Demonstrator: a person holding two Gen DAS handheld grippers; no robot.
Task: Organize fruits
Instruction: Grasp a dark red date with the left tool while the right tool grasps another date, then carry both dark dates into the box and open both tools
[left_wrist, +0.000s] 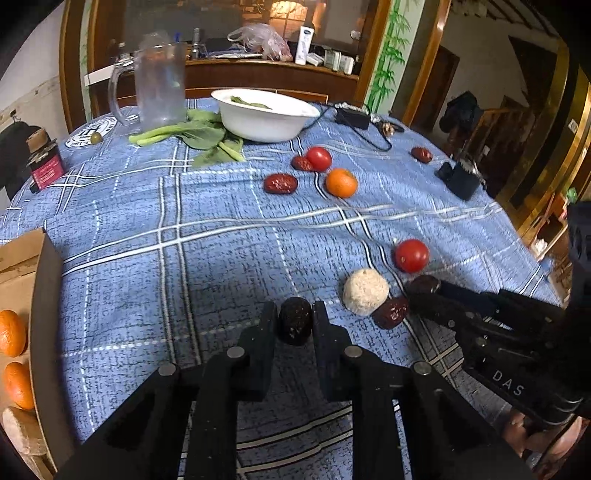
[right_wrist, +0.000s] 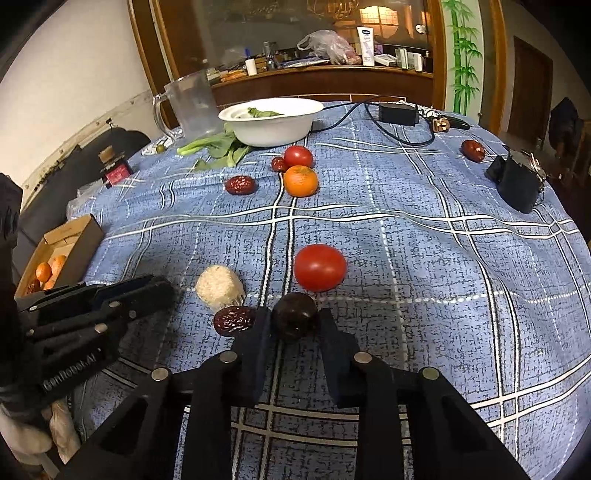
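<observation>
A round tabletop (right_wrist: 424, 258) covered in a blue plaid cloth fills both views. At its left edge a cardboard box (right_wrist: 79, 240) is seen, with several oranges (right_wrist: 44, 271) and a dark red date inside it. At the far side a clear plastic jug (left_wrist: 159, 85) stands upright, apparently holding nothing. Beside it a white bowl (left_wrist: 264, 118) is set, with green leaves inside, and more leafy greens (left_wrist: 199, 134) lie on the cloth against it.

The middle of the cloth is largely bare. Beyond it a loose orange (right_wrist: 300, 181), a tomato (right_wrist: 298, 156) and two red dates (right_wrist: 241, 185) are grouped. At the right edge a black device (right_wrist: 515, 182) sits, with another date near it.

Nearer, a larger tomato (right_wrist: 320, 266), a white fuzzy ball (right_wrist: 219, 286) and a wrinkled red date (right_wrist: 234, 319) lie close together.

The left gripper (left_wrist: 295, 321) is closed on a dark round fruit (left_wrist: 294, 320), pinched between its fingers above the cloth near the box. The right gripper (right_wrist: 295, 320) is closed likewise on a second dark fruit (right_wrist: 295, 319), just beside the wrinkled date and in front of the larger tomato.
</observation>
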